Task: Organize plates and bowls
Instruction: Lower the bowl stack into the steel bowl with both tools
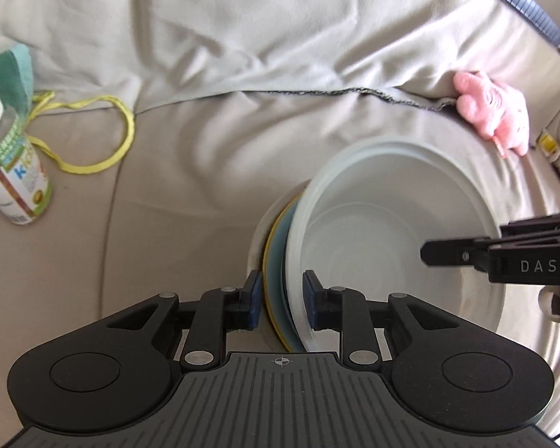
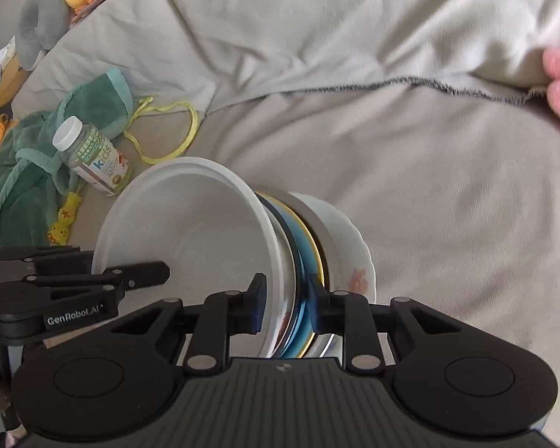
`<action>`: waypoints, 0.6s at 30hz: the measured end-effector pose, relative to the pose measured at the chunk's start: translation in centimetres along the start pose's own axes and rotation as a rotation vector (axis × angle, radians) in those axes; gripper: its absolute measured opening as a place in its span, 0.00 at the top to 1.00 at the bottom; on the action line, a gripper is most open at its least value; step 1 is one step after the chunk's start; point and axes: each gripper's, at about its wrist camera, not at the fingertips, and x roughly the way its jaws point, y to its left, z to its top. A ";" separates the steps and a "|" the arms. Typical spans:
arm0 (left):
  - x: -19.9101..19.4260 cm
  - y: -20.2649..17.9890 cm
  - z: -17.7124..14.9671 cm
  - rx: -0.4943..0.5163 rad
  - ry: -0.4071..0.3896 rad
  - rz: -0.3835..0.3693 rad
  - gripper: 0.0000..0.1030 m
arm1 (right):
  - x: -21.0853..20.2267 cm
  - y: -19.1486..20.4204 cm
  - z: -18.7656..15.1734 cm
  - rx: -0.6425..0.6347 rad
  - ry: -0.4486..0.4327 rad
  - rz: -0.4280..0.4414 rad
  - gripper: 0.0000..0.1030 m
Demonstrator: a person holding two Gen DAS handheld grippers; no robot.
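Left wrist view: the left gripper (image 1: 280,300) pinches the rims of a stack (image 1: 280,261) of plates with a white bowl (image 1: 392,231) on the sofa (image 1: 190,205); a bottle (image 1: 15,171) lies well apart. Right wrist view: the right gripper (image 2: 285,304) pinches the opposite rims (image 2: 298,261).

Your left wrist view looks forward from close on the stack's (image 1: 354,224) left edge; your right wrist view faces it from the opposite side. Both share the stack, bottle (image 1: 15,171) and sofa (image 1: 205,205).
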 end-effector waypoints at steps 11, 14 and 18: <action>0.0 -0.5 -0.6 0.040 -0.034 0.035 0.74 | 0.0 0.1 -1.3 0.003 -0.073 -0.037 0.82; -0.2 -0.5 -0.8 0.039 -0.050 0.027 0.72 | -0.5 0.3 -1.9 0.006 -0.123 -0.072 0.82; -1.8 -0.6 -1.3 0.044 -0.120 -0.005 0.70 | -1.0 0.0 -2.8 -0.013 -0.186 -0.121 0.73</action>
